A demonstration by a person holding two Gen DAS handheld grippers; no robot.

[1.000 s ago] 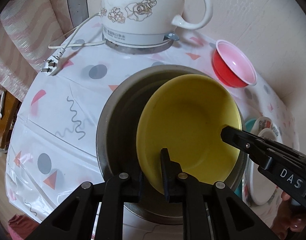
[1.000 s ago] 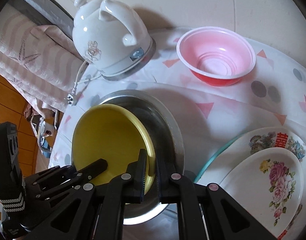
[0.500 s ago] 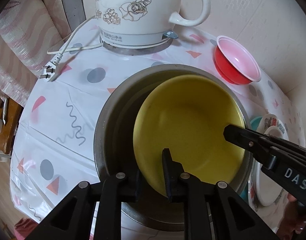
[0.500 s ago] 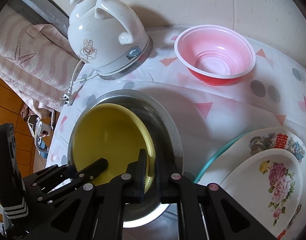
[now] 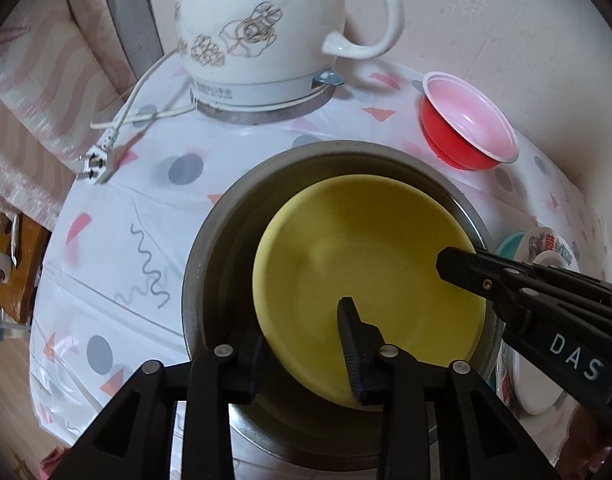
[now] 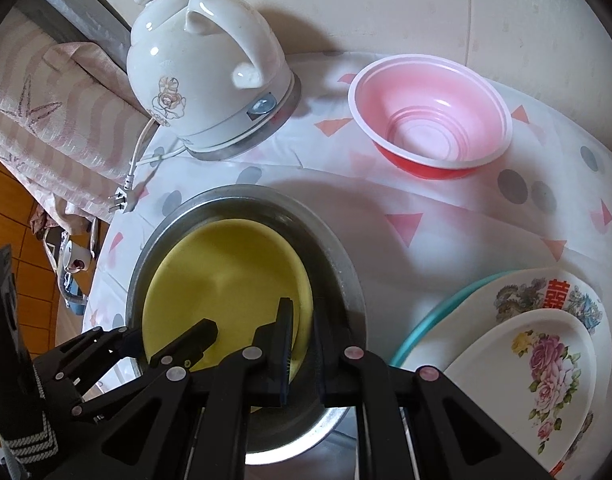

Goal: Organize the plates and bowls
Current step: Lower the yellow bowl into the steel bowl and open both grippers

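A yellow bowl (image 5: 370,256) (image 6: 226,276) lies inside a larger steel bowl (image 5: 226,216) (image 6: 338,264) on the patterned tablecloth. My left gripper (image 5: 302,344) straddles the yellow bowl's near rim, its jaws spread a little wider than the rim. My right gripper (image 6: 304,340) straddles the opposite rim with a small gap showing; its fingers (image 5: 478,272) reach in from the right in the left wrist view. A red bowl with a pink inside (image 5: 470,120) (image 6: 430,116) stands apart. Flowered plates (image 6: 538,364) are stacked at right.
A white electric kettle (image 5: 266,36) (image 6: 202,80) stands on its base behind the steel bowl, its cord and plug (image 5: 102,156) trailing left. A wall runs behind the table. A striped cloth (image 6: 46,120) hangs beyond the table's left edge.
The yellow bowl has sunk from tilted above the steel bowl to lying inside it. Both grippers' jaws have parted slightly from its rim.
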